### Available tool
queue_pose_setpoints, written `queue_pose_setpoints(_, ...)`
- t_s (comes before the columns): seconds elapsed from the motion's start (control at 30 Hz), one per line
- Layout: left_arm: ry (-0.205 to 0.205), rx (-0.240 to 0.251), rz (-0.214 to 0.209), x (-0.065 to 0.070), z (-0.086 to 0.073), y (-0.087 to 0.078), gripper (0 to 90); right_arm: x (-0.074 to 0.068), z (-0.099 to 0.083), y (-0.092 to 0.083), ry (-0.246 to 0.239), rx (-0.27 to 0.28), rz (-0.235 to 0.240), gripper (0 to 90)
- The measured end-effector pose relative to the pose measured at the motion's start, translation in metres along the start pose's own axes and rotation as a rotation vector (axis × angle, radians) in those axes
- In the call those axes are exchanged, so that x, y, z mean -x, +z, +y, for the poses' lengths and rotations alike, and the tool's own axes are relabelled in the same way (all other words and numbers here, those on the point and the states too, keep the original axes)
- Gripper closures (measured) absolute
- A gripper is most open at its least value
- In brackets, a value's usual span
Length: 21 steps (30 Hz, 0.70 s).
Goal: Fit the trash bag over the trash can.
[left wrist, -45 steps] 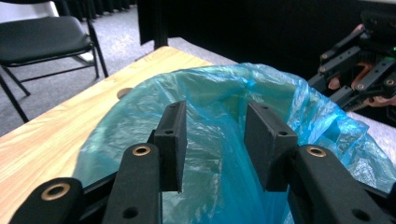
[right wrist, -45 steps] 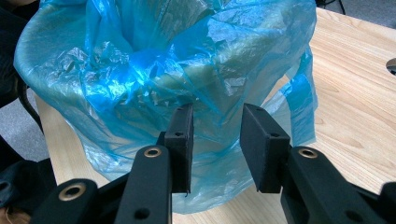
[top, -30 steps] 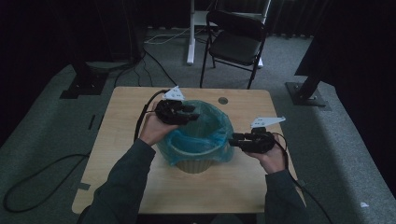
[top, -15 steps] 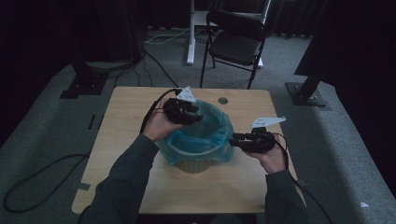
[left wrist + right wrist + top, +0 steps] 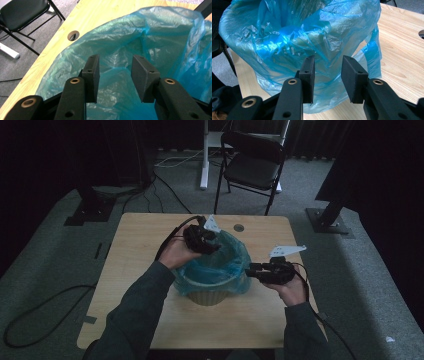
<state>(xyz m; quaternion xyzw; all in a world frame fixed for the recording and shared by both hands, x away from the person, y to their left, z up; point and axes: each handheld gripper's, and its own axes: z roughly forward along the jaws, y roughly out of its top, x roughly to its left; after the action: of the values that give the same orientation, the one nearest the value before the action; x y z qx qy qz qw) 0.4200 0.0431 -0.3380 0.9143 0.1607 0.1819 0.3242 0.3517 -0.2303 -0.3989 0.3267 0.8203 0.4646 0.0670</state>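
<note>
Since the earlier frame, my left gripper has travelled from the left side of the bin's rim toward its far edge, while my right gripper has held its place at the bin's right side. Left gripper now hangs over the far rim of the blue plastic bag that lines the beige bin; its jaws stand apart, released, with the liner's film visible between and beyond them but no pad pressing on it. Right gripper points level at the bag's outer fold on the right; in the right gripper view the jaws are parted and the blue film lies just ahead of them, not clamped. Bin and liner stand near the middle of the wooden worktop, the bag's edge draped loosely over the rim and bunched down the outside. Round cable hole in the worktop lies just beyond the bin. Black folding chair stands on the floor past the far edge.
</note>
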Motion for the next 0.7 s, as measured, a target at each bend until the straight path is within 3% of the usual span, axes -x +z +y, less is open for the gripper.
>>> queue_pose_setpoints(0.07,0.000,-0.003,-0.003,0.001,0.002,0.001,57.9,0.000,0.000,0.000,0.000,0.000,0.000,63.0)
queue_pose_setpoints(0.13,0.001,-0.047,-0.003,0.002,0.003,0.007,57.4,0.000,0.000,0.000,0.000,0.000,0.000,63.0)
queue_pose_setpoints(0.23,0.008,-0.159,0.002,0.000,0.001,0.023,55.5,0.000,-0.001,0.000,0.000,0.000,0.000,62.9)
queue_pose_setpoints(0.3,0.023,-0.194,0.005,0.000,-0.001,0.030,55.5,0.000,-0.001,0.000,-0.001,0.000,0.001,62.9)
queue_pose_setpoints(0.7,0.064,-0.313,0.033,0.006,-0.002,0.051,55.5,0.000,-0.001,-0.002,0.002,0.006,0.000,62.8)
